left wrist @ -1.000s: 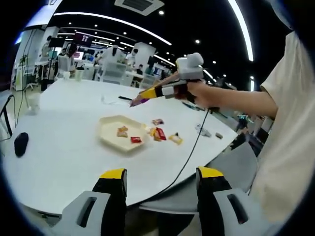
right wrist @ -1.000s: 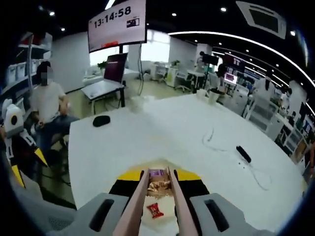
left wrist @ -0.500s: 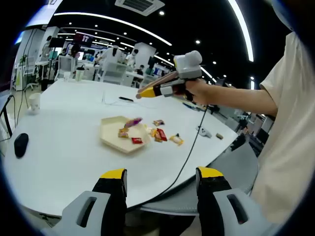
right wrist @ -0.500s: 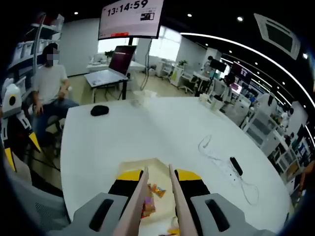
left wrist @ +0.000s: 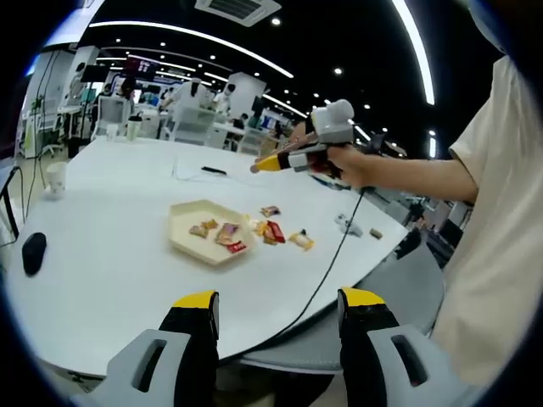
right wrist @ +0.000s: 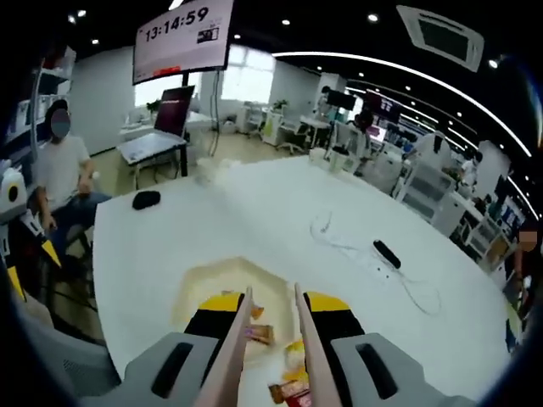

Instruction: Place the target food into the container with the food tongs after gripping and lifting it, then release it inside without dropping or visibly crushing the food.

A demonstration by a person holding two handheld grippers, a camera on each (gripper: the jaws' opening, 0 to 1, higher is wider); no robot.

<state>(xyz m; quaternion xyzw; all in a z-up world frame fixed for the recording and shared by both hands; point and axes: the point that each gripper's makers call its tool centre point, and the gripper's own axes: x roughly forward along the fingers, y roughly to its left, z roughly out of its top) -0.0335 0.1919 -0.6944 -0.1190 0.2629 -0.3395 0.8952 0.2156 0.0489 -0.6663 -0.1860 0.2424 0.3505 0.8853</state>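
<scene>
A cream hexagonal tray (left wrist: 182, 227) sits on the white table (left wrist: 110, 271) with several wrapped snacks (left wrist: 222, 234) inside. Three more wrapped snacks (left wrist: 273, 230) lie loose just right of it. My right gripper (right wrist: 273, 302) is shut on the food tongs (right wrist: 243, 335), whose two arms stand apart with nothing between the tips. It hovers over the tray's rim (right wrist: 197, 284), above the snacks (right wrist: 260, 333). In the left gripper view a hand holds that right gripper (left wrist: 273, 161) well above the loose snacks. My left gripper (left wrist: 280, 300) is open, off the table's near edge.
A black mouse (left wrist: 32, 252) and a paper cup (left wrist: 54, 178) sit at the table's left. The right gripper's black cable (left wrist: 327, 270) trails over the near edge. A white cord and a black bar (right wrist: 386, 253) lie farther across. A person (right wrist: 61, 170) sits beyond the table.
The purple-wrapped snack that the tongs held a second ago now lies in the tray. The tongs' arms have spread, and the right gripper has drifted right, off the tray's middle.
</scene>
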